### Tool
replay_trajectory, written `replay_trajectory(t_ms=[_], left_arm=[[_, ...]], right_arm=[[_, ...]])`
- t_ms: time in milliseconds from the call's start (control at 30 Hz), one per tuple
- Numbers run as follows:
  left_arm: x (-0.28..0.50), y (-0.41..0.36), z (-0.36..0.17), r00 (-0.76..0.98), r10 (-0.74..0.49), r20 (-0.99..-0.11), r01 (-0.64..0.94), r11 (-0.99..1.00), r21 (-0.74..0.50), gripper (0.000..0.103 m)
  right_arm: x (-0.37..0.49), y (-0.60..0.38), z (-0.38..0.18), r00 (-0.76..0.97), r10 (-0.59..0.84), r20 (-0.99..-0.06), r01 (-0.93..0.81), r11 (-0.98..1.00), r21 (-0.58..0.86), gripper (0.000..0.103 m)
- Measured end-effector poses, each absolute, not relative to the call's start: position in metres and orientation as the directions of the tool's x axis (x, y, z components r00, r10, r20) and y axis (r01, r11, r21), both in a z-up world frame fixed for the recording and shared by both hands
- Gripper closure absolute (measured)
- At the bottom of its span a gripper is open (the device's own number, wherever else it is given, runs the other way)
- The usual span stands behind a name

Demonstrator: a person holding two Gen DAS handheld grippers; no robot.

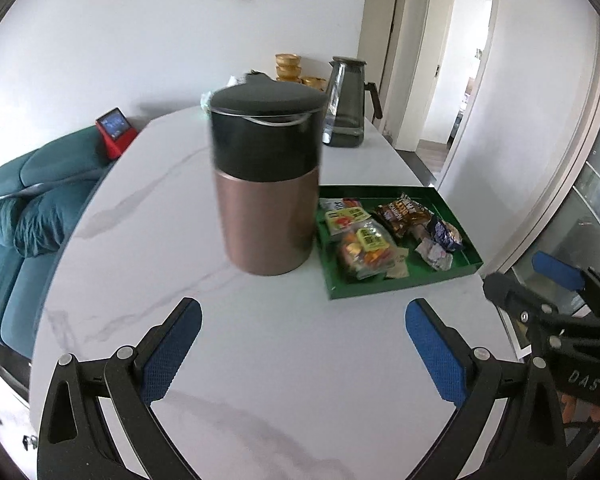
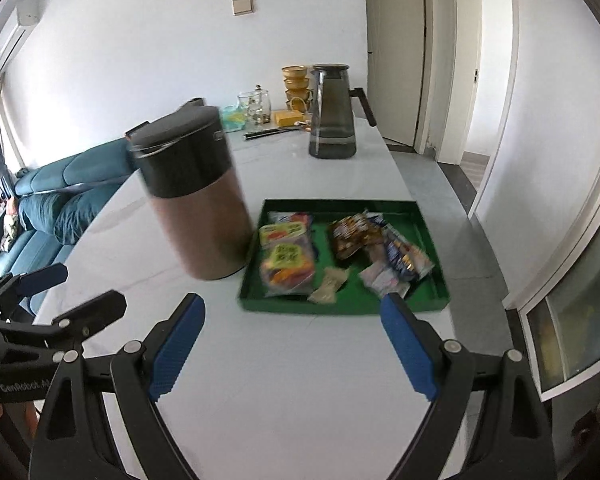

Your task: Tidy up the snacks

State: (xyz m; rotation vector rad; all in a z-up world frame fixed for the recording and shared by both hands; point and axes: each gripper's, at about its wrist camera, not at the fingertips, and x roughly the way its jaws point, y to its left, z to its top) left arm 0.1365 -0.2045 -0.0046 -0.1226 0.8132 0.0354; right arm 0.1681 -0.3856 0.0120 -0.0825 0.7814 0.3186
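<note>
Both grippers idle. Left gripper [image 1: 303, 344] spread wide, nothing between the fingers, hovering over bare marble table [image 1: 260, 360] near the front edge. Right gripper [image 2: 293, 344] also spread wide and holding nothing, lined up with the near edge of the green tray [image 2: 428, 236].

Snacks are all in the tray, right of the copper canister with the black lid [image 1: 266, 184]; tray looks to be touching or just beside the canister base.
- left column: clear bag of colourful candy [image 2: 286, 268], yellow-green labelled pack [image 2: 281, 233] behind it
- middle: brown chocolate-type pack [image 2: 351, 236], small beige sachet [image 2: 328, 290] in front
- right: dark blue wrapper [image 2: 404, 260], pale crumpled wrapper [image 2: 382, 282]

Judgement: either early or nearly finished, can't tell which. Packs are contained but loosely piled and overlapping. Canister lid is on, so if snacks go in there, nothing has started. Glass pitcher [image 2: 332, 116] and gold bowls [image 2: 296, 80] at the far end look unrelated.
</note>
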Motion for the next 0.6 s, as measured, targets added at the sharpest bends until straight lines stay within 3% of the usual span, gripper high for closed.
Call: replay_trajectory(t_ms=[233, 600], left_arm=[[0.08, -0.17, -0.002, 0.715, -0.07, -0.695, -0.047, 0.988, -0.148, 0.003], [0.016, -0.158, 0.02, 0.791, -0.079, -0.607, 0.022, 0.995, -0.101, 0.003]], right_arm=[[0.104, -0.355, 0.017, 0.679, 0.235, -0.695, -0.281, 0.958, 0.049, 0.0], [0.034, -0.331, 0.039, 0.739, 0.191, -0.646, -0.241, 0.97, 0.012, 0.0]])
